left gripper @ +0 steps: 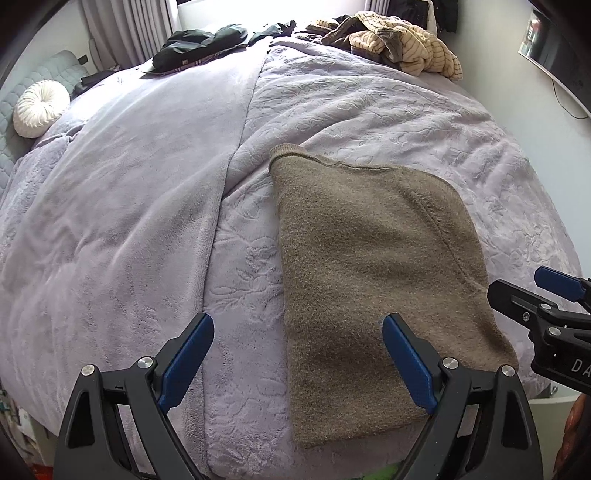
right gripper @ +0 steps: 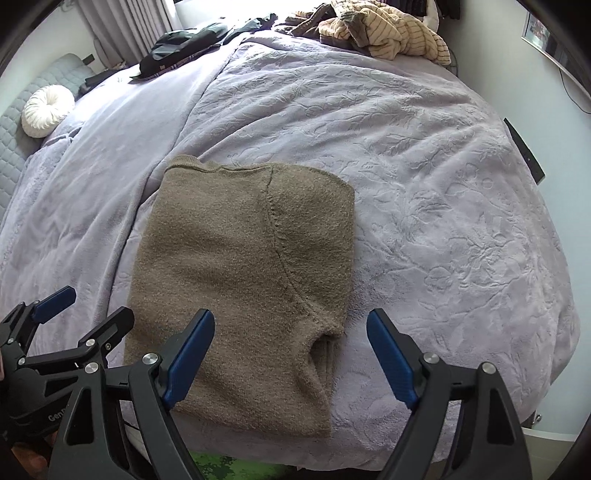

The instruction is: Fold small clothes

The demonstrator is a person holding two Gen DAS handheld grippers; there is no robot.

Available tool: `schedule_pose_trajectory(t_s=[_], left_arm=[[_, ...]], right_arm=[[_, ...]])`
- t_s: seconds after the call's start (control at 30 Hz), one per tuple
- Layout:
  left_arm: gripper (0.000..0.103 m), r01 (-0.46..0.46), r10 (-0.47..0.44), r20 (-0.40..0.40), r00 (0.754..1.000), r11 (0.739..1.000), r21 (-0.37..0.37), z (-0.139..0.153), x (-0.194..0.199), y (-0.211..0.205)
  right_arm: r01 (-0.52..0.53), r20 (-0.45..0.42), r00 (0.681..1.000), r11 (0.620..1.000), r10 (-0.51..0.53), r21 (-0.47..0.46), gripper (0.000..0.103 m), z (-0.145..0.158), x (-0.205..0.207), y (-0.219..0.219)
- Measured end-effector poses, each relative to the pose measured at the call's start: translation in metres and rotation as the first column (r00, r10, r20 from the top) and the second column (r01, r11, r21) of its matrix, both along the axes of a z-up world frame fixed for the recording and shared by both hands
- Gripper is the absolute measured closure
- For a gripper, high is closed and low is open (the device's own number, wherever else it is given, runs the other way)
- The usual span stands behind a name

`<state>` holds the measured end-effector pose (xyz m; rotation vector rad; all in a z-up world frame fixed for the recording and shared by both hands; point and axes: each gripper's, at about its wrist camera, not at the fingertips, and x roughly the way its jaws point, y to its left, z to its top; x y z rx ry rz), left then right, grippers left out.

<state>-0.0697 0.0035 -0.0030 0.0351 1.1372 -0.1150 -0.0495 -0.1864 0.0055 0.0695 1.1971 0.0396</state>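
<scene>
A brown knit sweater [left gripper: 373, 280] [right gripper: 243, 266] lies folded into a flat rectangle on the lilac bed cover [left gripper: 140, 206] [right gripper: 443, 192], near the bed's front edge. My left gripper [left gripper: 297, 328] hovers open over the sweater's near left corner, nothing between its blue pads [left gripper: 184, 354]. My right gripper [right gripper: 291, 325] hangs open above the near right corner, where a tucked sleeve edge [right gripper: 321, 350] shows. Each gripper also appears in the other's view: the right gripper [left gripper: 524, 286] at the sweater's right side, the left gripper [right gripper: 90, 306] at its left side.
A heap of striped beige clothes [left gripper: 406, 44] [right gripper: 388, 33] and dark garments [left gripper: 199, 44] [right gripper: 177, 48] lies at the bed's far side. A white round cushion [left gripper: 40, 109] sits at the far left. A wall screen [left gripper: 554, 48] hangs on the right.
</scene>
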Motion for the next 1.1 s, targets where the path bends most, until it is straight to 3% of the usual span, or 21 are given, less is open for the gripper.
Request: schedule_pose_trajectory(t_s=[0.3,1.1], left_arm=[[0.01,-0.025,0.025,0.006,1.0,0.998,0.05,0.0002,-0.0006,-0.0018],[0.01,-0.023,0.023,-0.018,1.0,0.999,0.029,-0.0012,-0.0042,-0.0049]], right_arm=[[-0.001,0.0,1.0,1.0,0.001,0.005,0.016,0.001,0.0007,-0.0015],[0.003,0.003,1.0,1.0,-0.003,0.003,0.016,0.0034,-0.0006,0.0023]])
